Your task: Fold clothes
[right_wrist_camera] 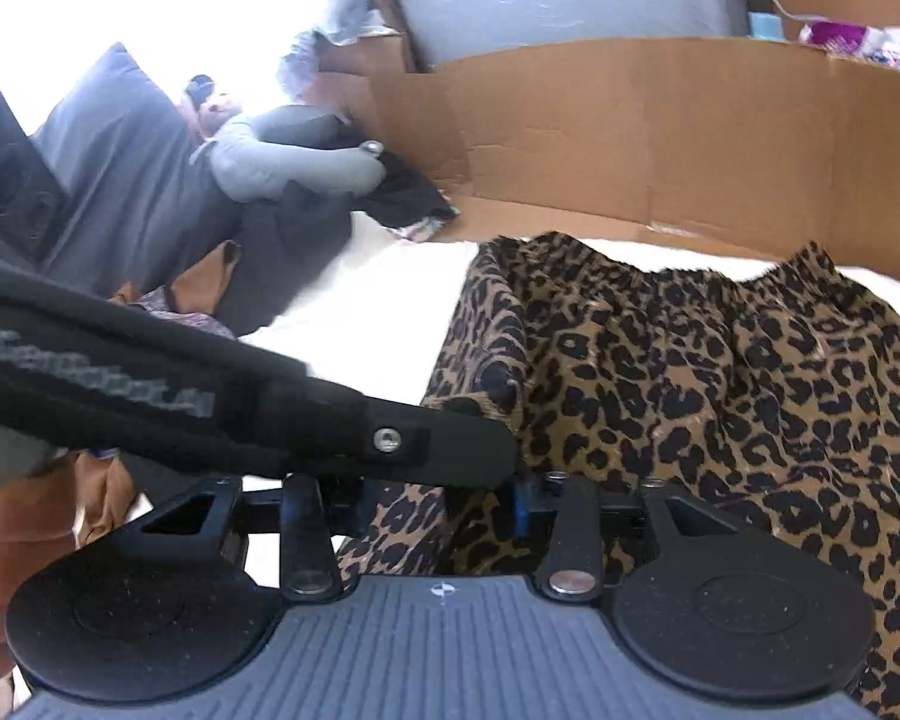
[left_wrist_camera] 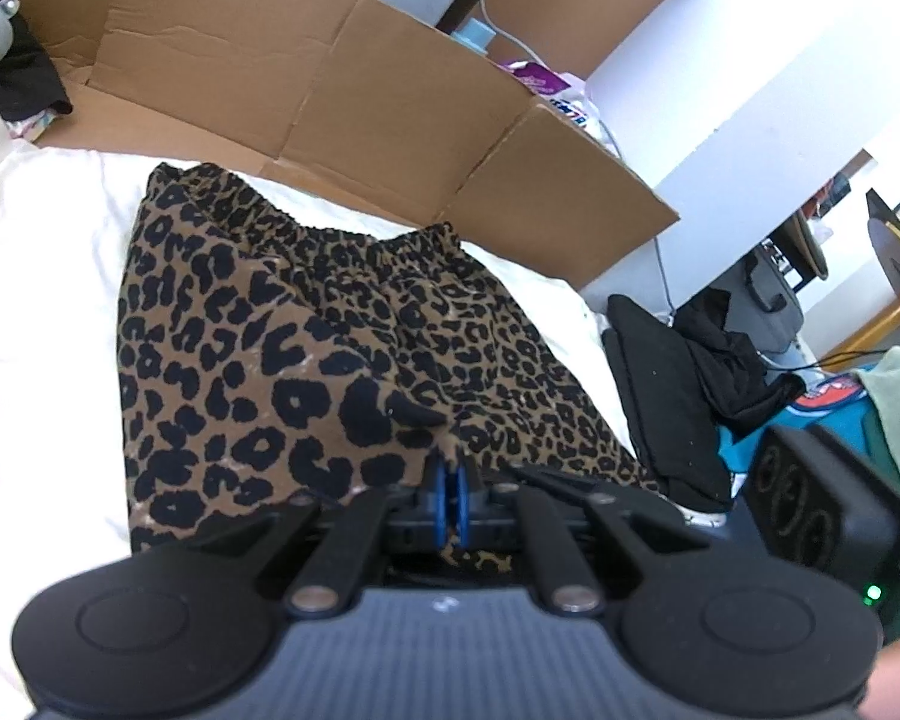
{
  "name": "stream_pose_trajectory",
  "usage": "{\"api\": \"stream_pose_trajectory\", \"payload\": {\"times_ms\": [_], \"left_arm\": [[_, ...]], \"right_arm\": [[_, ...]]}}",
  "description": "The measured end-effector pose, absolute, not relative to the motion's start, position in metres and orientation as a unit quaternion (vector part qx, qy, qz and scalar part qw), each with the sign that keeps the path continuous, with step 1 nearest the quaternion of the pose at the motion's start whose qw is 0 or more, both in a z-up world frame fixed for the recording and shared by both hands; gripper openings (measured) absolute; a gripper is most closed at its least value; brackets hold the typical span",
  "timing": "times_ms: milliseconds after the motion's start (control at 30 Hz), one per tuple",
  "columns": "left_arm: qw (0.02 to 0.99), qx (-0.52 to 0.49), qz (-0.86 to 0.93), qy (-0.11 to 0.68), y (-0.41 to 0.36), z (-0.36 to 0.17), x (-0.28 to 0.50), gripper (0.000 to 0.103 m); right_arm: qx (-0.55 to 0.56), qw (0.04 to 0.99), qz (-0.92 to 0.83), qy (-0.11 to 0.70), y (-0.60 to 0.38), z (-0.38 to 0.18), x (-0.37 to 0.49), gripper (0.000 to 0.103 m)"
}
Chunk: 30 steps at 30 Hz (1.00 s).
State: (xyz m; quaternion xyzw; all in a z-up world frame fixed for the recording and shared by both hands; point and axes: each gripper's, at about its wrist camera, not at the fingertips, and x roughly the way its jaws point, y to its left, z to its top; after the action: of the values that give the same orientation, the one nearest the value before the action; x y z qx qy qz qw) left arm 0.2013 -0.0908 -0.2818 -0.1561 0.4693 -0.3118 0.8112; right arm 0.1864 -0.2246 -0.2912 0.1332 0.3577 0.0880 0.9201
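A leopard-print skirt (left_wrist_camera: 306,348) lies on a white sheet (left_wrist_camera: 48,228), its elastic waistband at the far end. My left gripper (left_wrist_camera: 452,480) is shut on the skirt's near hem, blue pads pinching a peak of fabric. In the right wrist view the skirt (right_wrist_camera: 720,396) fills the right side. My right gripper (right_wrist_camera: 444,498) has its jaws apart over the skirt's near left edge. One blue pad (right_wrist_camera: 521,507) shows. The left gripper's black body (right_wrist_camera: 240,408) crosses in front and hides the other finger.
A flattened cardboard box (left_wrist_camera: 342,90) stands along the far edge of the sheet. Black clothes (left_wrist_camera: 678,384) are piled at the right, beside teal fabric (left_wrist_camera: 744,450). Grey cushions (right_wrist_camera: 150,180) and dark garments (right_wrist_camera: 402,192) lie at the left.
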Motion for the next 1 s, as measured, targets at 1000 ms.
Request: {"api": "stream_pose_trajectory", "payload": {"times_ms": [1000], "left_arm": [[0.825,-0.076,-0.206,0.522,-0.065,-0.321,0.205,0.023]], "right_arm": [[0.215,0.919,0.001,0.330,-0.326,-0.265,0.153,0.000]]}}
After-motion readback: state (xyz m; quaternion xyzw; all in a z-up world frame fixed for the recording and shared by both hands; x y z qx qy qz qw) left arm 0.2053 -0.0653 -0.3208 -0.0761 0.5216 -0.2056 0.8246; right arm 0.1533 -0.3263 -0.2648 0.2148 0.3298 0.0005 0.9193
